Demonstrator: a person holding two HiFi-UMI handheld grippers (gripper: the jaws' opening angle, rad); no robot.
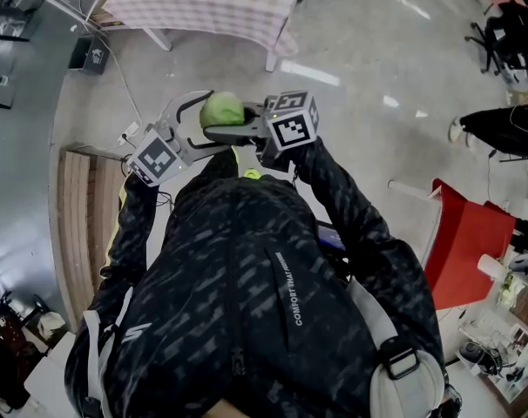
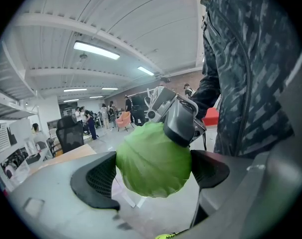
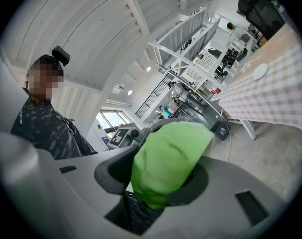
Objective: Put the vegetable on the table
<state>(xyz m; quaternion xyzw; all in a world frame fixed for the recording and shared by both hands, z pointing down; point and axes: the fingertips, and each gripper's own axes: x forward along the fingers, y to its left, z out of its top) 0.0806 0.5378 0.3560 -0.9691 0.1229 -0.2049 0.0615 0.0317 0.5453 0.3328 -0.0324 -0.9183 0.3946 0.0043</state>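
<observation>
Hanging in mid-air in front of the person's chest, the cabbage (image 1: 222,109) is well short of the table (image 1: 203,3) with the checked cloth, with bare concrete floor (image 1: 360,50) below it. It is a smooth, pale green head with faint leaf seams across its skin and no loose outer leaves that I can make out.

From above and in the left gripper view (image 2: 153,166) it reads as nearly a ball, so no end stands out. In the right gripper view (image 3: 166,168) it looks somewhat longer than wide, its length slanting from lower left to upper right, with a flatter edge at the upper end. Where the stem end faces I cannot tell.

Both tools are on it at once. The left gripper (image 1: 203,122) has its jaws spread wide, the dark pads (image 2: 98,176) lying against either flank of the head. The right gripper (image 1: 238,129) comes in from the opposite side, jaws about half spread and clamped on the cabbage, which fills the gap between them. In the left gripper view one right jaw presses on the cabbage's upper right shoulder.
</observation>
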